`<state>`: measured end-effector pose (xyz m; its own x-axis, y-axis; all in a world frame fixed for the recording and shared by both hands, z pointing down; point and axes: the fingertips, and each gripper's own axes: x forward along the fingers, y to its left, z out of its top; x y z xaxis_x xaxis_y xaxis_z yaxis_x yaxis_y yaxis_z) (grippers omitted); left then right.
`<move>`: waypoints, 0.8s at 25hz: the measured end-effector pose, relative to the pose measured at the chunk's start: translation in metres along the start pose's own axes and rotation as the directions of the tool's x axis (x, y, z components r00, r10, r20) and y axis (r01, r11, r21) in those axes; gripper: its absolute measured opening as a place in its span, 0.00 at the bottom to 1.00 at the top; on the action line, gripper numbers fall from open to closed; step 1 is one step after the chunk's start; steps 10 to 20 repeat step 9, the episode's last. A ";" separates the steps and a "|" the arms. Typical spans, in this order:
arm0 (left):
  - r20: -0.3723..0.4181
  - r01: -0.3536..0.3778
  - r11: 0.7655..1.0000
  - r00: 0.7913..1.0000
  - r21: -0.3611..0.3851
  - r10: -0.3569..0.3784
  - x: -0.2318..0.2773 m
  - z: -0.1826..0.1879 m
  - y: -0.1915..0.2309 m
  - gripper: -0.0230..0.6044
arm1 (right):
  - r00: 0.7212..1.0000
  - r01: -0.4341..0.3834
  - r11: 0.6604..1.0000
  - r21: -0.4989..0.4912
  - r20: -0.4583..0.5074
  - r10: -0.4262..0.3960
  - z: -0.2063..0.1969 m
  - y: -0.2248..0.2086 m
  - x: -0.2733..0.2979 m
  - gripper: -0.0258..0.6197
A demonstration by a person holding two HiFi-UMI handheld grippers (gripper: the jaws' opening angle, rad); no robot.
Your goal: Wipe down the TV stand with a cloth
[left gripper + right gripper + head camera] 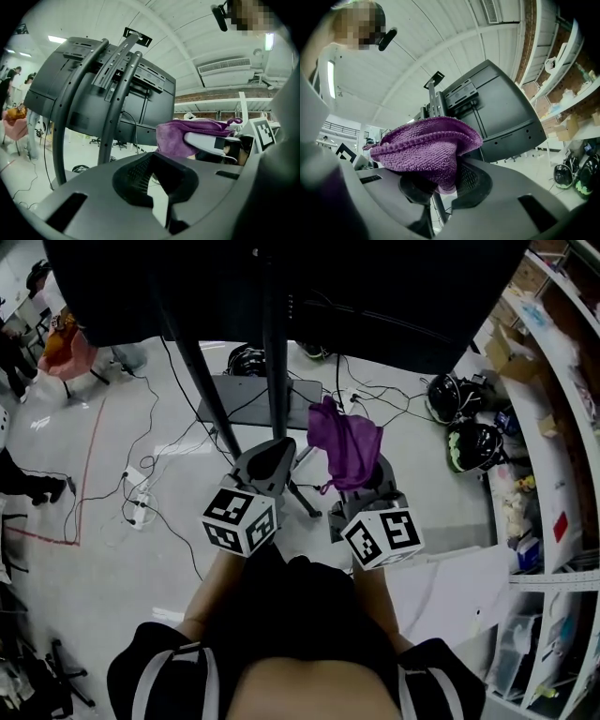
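Purple cloth (344, 442) pinched in right gripper (364, 482), bunched lengthwise toward TV stand (275, 352) post, left gripper (270, 457) seemingly closed, empty.

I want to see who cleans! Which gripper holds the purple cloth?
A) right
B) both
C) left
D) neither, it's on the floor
A: the purple cloth is pinched in the fingers of the right gripper, while the left gripper is closed on nothing.

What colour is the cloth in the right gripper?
Purple cloth; clearest in the right gripper view.
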<state>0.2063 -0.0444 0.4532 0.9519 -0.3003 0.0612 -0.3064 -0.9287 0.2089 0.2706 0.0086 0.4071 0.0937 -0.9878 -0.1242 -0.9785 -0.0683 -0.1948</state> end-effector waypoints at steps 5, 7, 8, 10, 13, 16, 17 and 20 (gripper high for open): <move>-0.005 0.016 1.000 1.000 0.008 -0.016 0.000 -0.004 -0.016 0.05 | 1.000 0.005 1.000 0.010 0.001 -0.005 0.000 -0.003 -0.014 0.14; -0.013 0.024 1.000 1.000 0.009 -0.024 0.002 -0.008 -0.022 0.05 | 1.000 0.014 1.000 0.016 0.001 -0.014 -0.002 -0.007 -0.019 0.14; -0.017 0.029 1.000 0.999 0.010 -0.029 0.004 -0.010 -0.026 0.05 | 1.000 0.018 1.000 0.018 -0.001 -0.018 -0.002 -0.008 -0.022 0.14; -0.021 0.034 0.999 0.999 0.011 -0.034 0.005 -0.012 -0.029 0.05 | 1.000 0.021 1.000 0.020 -0.003 -0.021 -0.003 -0.010 -0.024 0.14; -0.021 0.034 0.999 0.999 0.011 -0.034 0.005 -0.012 -0.029 0.05 | 1.000 0.021 1.000 0.020 -0.003 -0.021 -0.003 -0.010 -0.024 0.14; -0.021 0.034 0.999 0.999 0.011 -0.034 0.005 -0.012 -0.029 0.05 | 1.000 0.021 1.000 0.020 -0.003 -0.021 -0.003 -0.010 -0.024 0.14; -0.021 0.034 0.999 0.999 0.011 -0.034 0.005 -0.012 -0.029 0.05 | 1.000 0.021 1.000 0.020 -0.003 -0.021 -0.003 -0.010 -0.024 0.14; -0.021 0.034 0.999 0.999 0.011 -0.034 0.005 -0.012 -0.029 0.05 | 1.000 0.021 1.000 0.020 -0.003 -0.021 -0.003 -0.010 -0.024 0.14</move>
